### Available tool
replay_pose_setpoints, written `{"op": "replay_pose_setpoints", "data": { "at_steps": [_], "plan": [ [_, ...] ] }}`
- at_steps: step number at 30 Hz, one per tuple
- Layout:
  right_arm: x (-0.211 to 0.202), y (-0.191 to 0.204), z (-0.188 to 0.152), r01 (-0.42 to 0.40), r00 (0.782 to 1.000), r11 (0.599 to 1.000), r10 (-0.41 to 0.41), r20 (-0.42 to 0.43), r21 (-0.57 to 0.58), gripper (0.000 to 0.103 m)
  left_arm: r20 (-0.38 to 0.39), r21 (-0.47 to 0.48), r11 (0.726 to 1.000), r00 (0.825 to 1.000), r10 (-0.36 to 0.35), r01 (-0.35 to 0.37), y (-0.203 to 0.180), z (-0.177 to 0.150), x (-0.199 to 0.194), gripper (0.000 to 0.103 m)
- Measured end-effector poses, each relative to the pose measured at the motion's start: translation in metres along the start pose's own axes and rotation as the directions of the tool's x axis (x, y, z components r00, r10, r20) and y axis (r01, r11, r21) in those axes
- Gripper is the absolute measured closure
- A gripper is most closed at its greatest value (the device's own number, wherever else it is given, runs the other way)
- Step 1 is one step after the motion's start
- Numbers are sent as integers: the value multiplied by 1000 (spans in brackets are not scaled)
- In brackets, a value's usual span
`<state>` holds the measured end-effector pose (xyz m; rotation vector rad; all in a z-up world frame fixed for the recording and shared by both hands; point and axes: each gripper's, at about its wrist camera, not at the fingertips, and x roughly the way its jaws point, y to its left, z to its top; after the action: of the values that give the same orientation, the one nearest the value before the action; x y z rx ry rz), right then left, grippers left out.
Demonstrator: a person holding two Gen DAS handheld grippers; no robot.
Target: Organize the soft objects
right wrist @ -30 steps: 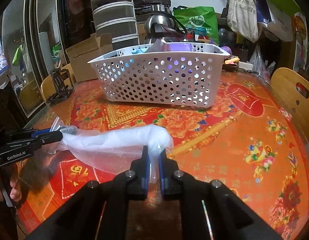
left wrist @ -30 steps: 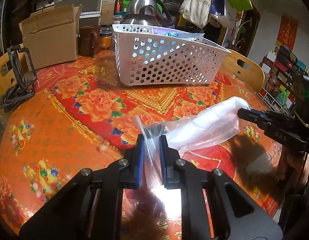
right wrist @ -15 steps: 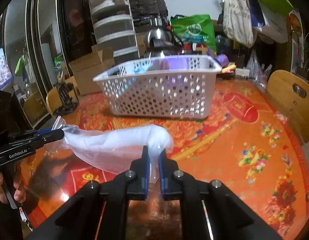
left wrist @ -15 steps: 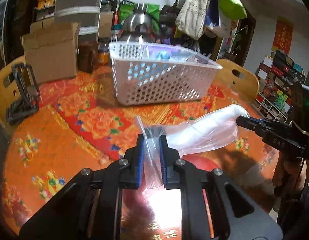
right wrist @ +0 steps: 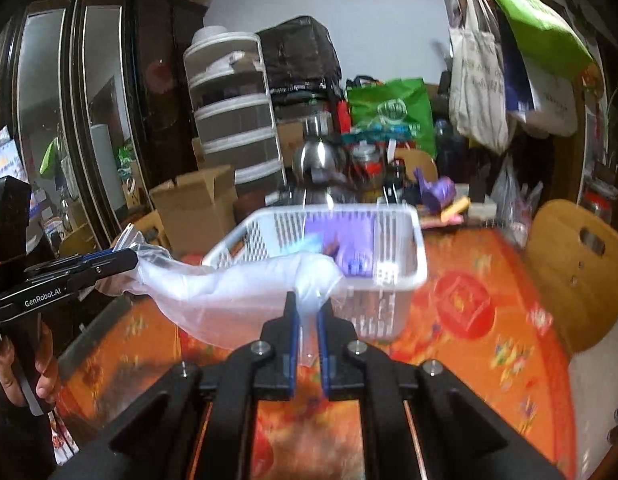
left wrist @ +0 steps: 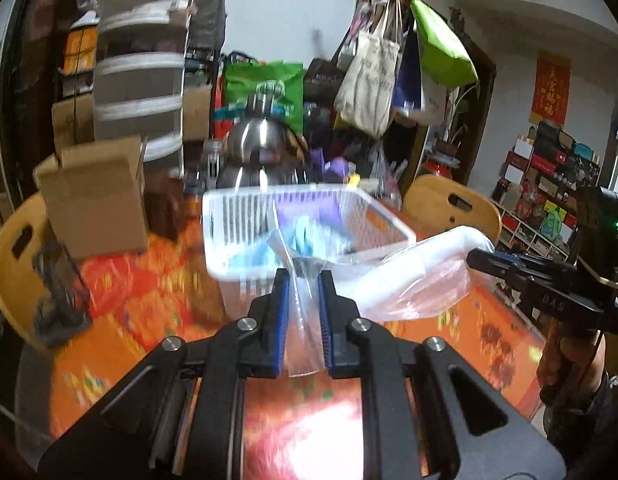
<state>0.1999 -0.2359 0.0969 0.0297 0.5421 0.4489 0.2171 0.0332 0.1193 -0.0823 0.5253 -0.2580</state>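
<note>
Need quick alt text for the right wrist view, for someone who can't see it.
The right tongs are shut on one end of a clear plastic bag of white soft material; the left tongs grip the other end. The bag hangs above the orange floral tablecloth, in front of a white perforated plastic basket.

A clear plastic bag [left wrist: 413, 276] was held up between two grippers, before a white holed plastic basket [left wrist: 373, 216] set on the flowered orange table [right wrist: 481, 340].

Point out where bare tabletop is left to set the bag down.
Bare patches: tablecloth between white basket and wooden chair, and left of the basket before the cardboard box. Crowded: behind the basket, around the steel kettle.
</note>
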Motion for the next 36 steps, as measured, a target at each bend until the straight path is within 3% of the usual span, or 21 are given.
{"op": "replay_pose_setpoints", "data": {
  "at_steps": [5,9,13,21,22,24,25,26,29,32,36],
  "plan": [
    [28,-15,56,32,999,999,-32,-20,1,96,-4,-8,999,999,37,-37,6,62,29,91],
    [55,-30,80,54,998,998,-53,-30,16,96,-61,-32,998,996,58,-60,19,96,75,91],
    [96,-47,92,75,995,997,-73,-69,28,96,-116,-45,995,989,88,-94,28,111,124,91],
    [155,-63,85,101,987,995,-100,-123,3,95,-192,-70,987,973,127,-143,49,103,200,91],
    [160,-65,83,107,986,994,-106,-129,0,91,-196,-74,987,973,124,-141,50,101,205,90],
    [167,-68,79,131,981,991,-130,-141,-3,70,-222,-71,985,965,138,-157,54,92,217,71],
    [172,-71,76,138,977,990,-136,-167,4,38,-244,-61,984,958,147,-166,56,87,223,40],
    [175,-73,72,148,973,989,-144,-181,10,13,-264,-51,984,953,152,-171,57,82,228,20],
    [176,-76,65,164,969,987,-161,-189,-3,10,-213,-5,981,959,187,-193,53,70,222,11],
    [179,-77,61,165,962,986,-161,-222,-1,9,-223,-16,986,962,159,-167,53,64,217,10],
    [175,-71,58,148,965,989,-143,-219,6,9,-228,-15,982,957,181,-189,51,59,210,10]
  ]
}}
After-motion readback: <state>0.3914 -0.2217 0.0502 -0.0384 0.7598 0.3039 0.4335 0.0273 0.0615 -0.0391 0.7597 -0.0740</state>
